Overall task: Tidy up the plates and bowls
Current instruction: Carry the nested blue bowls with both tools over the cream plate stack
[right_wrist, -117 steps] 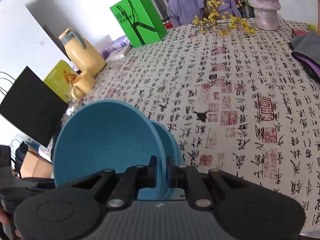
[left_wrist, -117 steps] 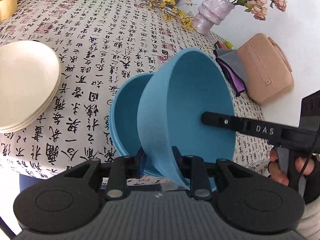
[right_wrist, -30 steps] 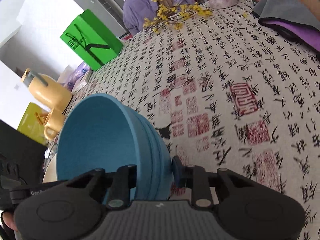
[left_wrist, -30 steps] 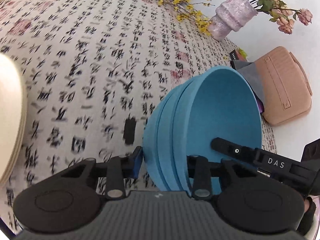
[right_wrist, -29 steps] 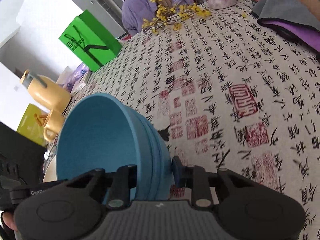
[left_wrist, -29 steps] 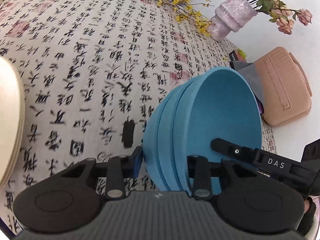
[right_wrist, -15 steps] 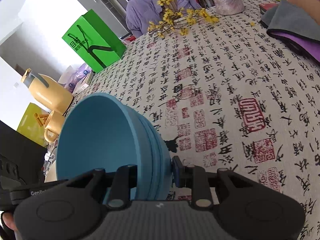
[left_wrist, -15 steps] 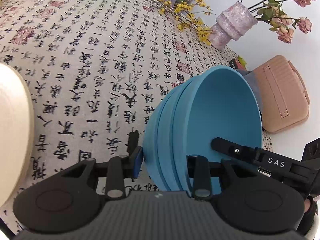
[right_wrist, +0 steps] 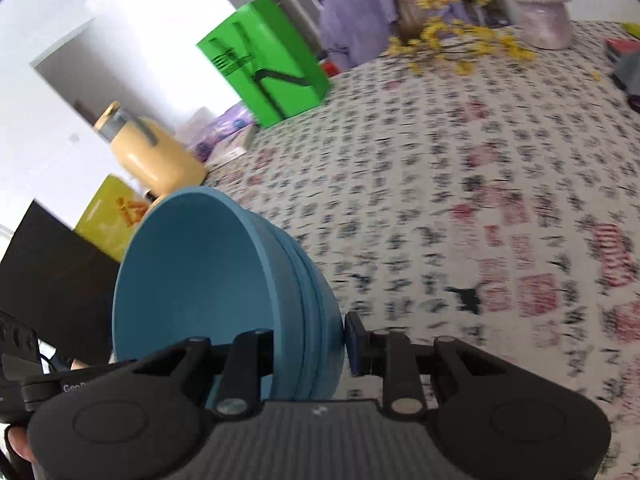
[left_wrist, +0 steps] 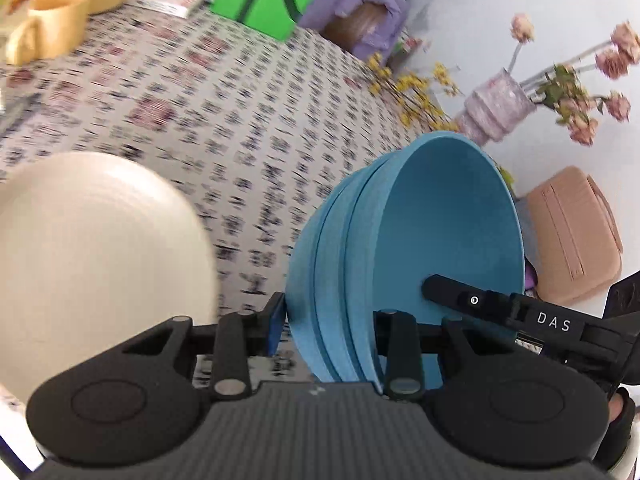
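A nested stack of blue bowls [left_wrist: 404,248] hangs above the table, tilted, gripped from both sides. My left gripper [left_wrist: 328,324] is shut on the stack's near rim, one finger inside the top bowl and one outside. From the opposite side my right gripper [right_wrist: 310,344] is shut on the same blue bowls [right_wrist: 224,288]; one of its fingers [left_wrist: 472,300] reaches into the top bowl in the left wrist view. A stack of cream plates [left_wrist: 92,248] lies on the table just left of the bowls.
The round table [right_wrist: 460,200] wears a calligraphy-print cloth. At its far side stand a yellow jug [right_wrist: 156,156], a yellow mug [left_wrist: 48,28], a green bag [right_wrist: 264,68], a pink vase with flowers [left_wrist: 496,108] and yellow blossoms [right_wrist: 452,44]. A tan pouch [left_wrist: 576,236] lies right.
Both grippers have carried the blue bowl stack upward and leftward toward the cream plates, which now fill more of the left wrist view. The grips are unchanged.
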A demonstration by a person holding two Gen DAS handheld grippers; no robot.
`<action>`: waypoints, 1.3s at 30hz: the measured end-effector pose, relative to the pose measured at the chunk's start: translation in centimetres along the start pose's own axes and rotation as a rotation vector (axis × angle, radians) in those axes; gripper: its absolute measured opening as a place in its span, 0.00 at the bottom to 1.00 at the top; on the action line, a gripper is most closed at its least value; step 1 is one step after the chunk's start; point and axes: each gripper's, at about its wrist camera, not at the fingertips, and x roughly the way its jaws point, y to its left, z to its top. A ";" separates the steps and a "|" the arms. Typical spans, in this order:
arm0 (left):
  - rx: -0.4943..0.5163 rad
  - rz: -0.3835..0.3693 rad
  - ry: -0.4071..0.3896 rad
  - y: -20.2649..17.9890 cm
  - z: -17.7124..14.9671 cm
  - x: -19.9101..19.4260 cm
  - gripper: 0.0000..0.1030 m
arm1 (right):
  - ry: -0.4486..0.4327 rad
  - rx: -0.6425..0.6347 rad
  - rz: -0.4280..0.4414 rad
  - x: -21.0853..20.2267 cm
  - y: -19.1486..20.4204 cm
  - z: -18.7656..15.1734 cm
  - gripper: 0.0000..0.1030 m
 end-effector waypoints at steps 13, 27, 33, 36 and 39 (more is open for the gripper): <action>-0.110 0.072 -0.087 8.7 1.2 -5.5 0.33 | 0.082 -0.107 0.089 6.0 9.0 0.0 0.23; -0.154 0.091 -0.080 12.4 1.1 -6.6 0.33 | 0.143 -0.131 0.087 9.1 11.9 -0.6 0.23; -0.155 0.119 -0.056 13.0 0.8 -6.3 0.33 | 0.192 -0.119 0.083 10.4 11.9 -1.1 0.23; -0.172 0.130 -0.044 13.6 0.7 -6.0 0.33 | 0.221 -0.109 0.081 11.4 11.8 -1.3 0.23; -0.182 0.130 -0.049 14.0 0.7 -5.9 0.33 | 0.229 -0.105 0.083 12.0 11.8 -1.3 0.23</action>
